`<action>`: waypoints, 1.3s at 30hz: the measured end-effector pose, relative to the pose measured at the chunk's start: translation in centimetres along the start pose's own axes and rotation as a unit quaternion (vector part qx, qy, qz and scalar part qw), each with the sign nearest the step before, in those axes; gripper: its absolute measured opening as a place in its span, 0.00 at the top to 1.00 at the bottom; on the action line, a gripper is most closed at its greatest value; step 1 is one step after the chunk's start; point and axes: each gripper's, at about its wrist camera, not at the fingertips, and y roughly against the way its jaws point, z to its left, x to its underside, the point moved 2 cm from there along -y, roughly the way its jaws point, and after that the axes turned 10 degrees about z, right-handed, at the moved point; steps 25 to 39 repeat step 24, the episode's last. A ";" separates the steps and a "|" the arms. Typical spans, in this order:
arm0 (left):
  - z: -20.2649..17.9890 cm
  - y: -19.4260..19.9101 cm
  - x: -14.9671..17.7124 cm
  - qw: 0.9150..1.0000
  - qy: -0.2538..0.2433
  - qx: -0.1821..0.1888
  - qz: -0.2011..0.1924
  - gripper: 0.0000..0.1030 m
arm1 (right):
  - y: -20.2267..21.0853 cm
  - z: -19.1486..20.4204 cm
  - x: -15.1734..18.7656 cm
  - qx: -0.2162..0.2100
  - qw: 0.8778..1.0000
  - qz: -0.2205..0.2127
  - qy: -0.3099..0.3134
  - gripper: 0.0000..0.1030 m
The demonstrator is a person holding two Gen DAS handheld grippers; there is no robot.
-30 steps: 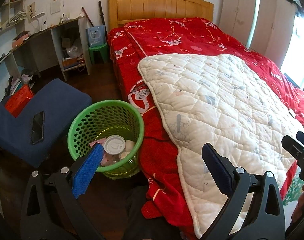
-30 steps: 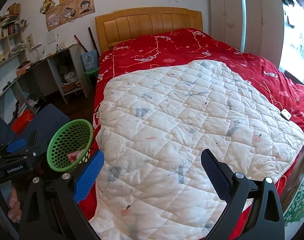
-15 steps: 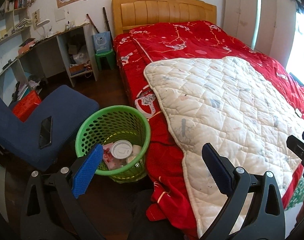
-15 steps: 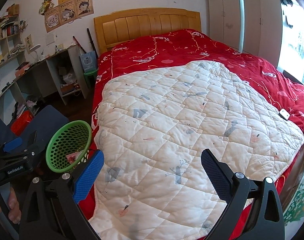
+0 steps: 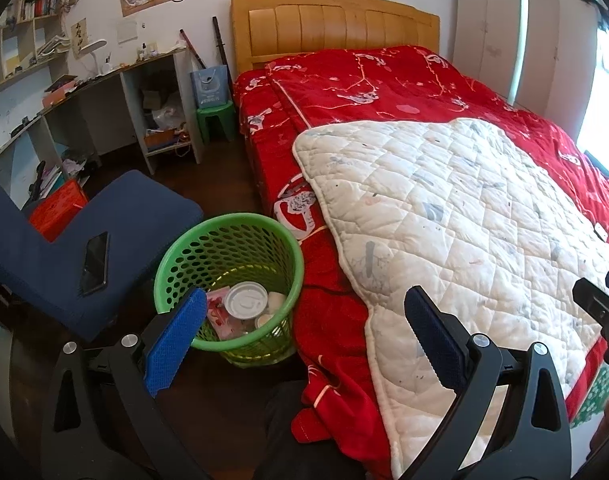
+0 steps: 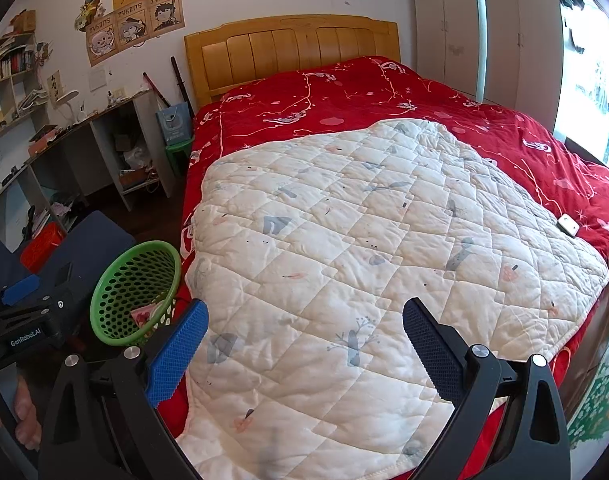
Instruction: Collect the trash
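A green mesh basket [image 5: 228, 240] stands on the dark floor beside the bed. Inside it lie a white round lid [image 5: 246, 300], small white cups and a pink wrapper [image 5: 218, 312]. My left gripper [image 5: 304, 340] hovers open and empty above the basket and the bed's edge. My right gripper [image 6: 304, 344] is open and empty over the white quilt [image 6: 384, 248]. In the right wrist view the basket [image 6: 134, 292] sits at the lower left, with the left gripper's body in front of it. A small white object [image 6: 568, 225] lies on the red blanket near the quilt's right edge.
The bed with its red blanket [image 5: 384, 84] fills the right side. A blue chair [image 5: 116, 232] with a black phone [image 5: 95, 262] on it stands left of the basket. A desk [image 5: 104, 92], shelves, a red box [image 5: 58, 210] and a green stool [image 5: 216, 118] line the left wall.
The left gripper has drawn back and risen, so the basket and chair appear farther right and more of the room shows. The right gripper has barely moved. Both stay open.
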 end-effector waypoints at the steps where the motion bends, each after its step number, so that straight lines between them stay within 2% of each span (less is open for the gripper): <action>1: 0.0 0.1 0.0 1.000 0.001 0.000 0.000 0.05 | 0.0 0.0 0.0 -0.001 1.000 0.000 0.000 0.08; 39: 0.5 -0.3 -0.1 1.000 0.021 -0.001 0.004 0.05 | -0.1 -0.1 0.2 -0.001 1.000 0.000 -0.004 0.08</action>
